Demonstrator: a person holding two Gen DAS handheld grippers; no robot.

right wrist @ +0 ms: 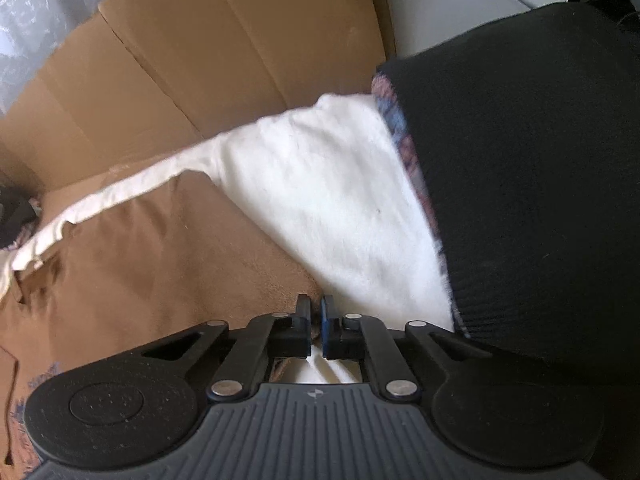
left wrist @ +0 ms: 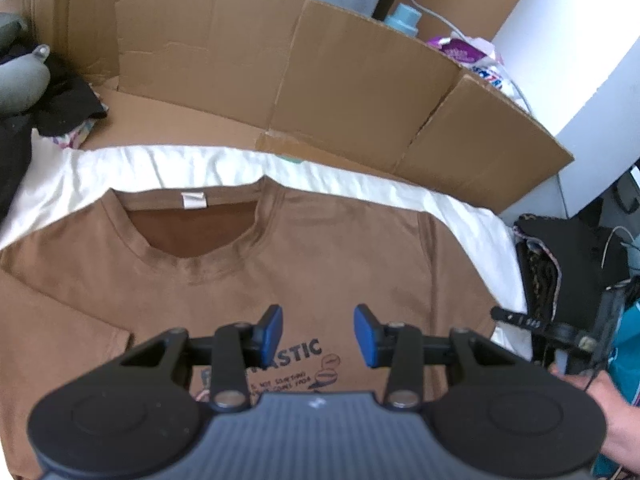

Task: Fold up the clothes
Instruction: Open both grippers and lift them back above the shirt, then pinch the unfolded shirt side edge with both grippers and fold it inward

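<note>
Both tools share one build. The left gripper (left wrist: 318,336) has black linkage arms, silver round pivot screws, two large round black housings and blue rectangular pads (left wrist: 366,334), all ahead of a grey ribbed base plate carrying a small white mark. The right gripper (right wrist: 316,330) looks identical, its blue pads (right wrist: 326,326) seen edge-on.

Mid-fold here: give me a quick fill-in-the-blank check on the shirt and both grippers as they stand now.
1. The brown T-shirt lies spread on a ____ cloth.
2. The left gripper hovers over the shirt's print with its jaws ____.
3. The right gripper is shut on the shirt's ____.
4. Behind the shirt stands a wall of flattened ____.

Missing words: white; open; edge; cardboard
</note>
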